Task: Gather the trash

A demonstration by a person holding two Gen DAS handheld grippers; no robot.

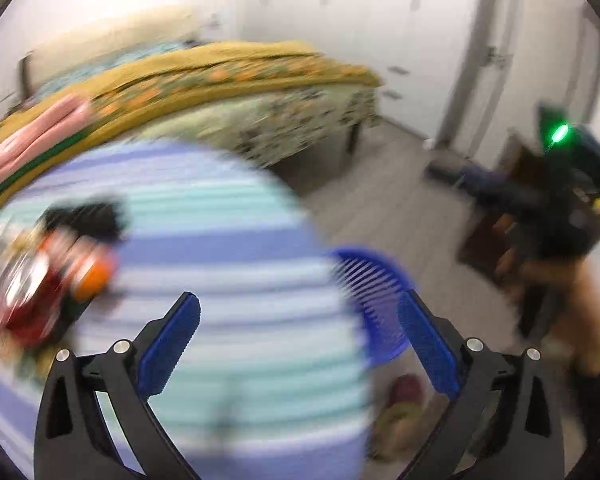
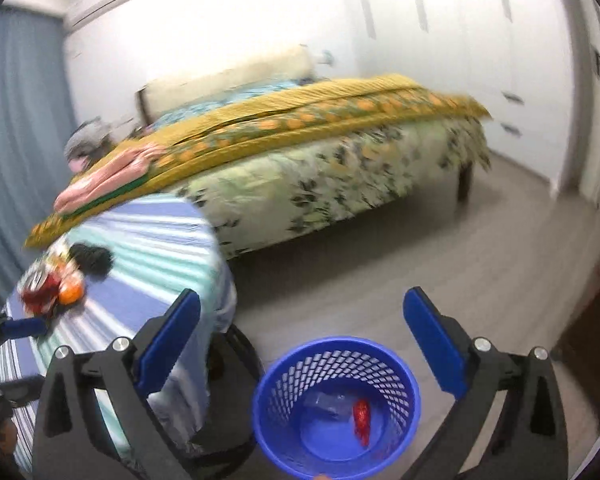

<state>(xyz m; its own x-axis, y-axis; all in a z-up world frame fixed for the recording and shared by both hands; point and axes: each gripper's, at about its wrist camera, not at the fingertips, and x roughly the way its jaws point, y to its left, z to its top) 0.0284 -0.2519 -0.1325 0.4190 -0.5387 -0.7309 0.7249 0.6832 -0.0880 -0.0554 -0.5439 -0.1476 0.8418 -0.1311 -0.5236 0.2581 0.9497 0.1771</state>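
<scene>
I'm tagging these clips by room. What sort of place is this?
Most likely a bedroom: a bed with a yellow floral cover, tall white wardrobes, and a wall air conditioner.

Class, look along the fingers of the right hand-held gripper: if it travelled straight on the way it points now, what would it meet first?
Most likely the blue mesh bin, which sits low between the open fingers of the right hand-held gripper. If the line passes above its rim, bare floor comes next, then the bed; depth is unclear.
</scene>
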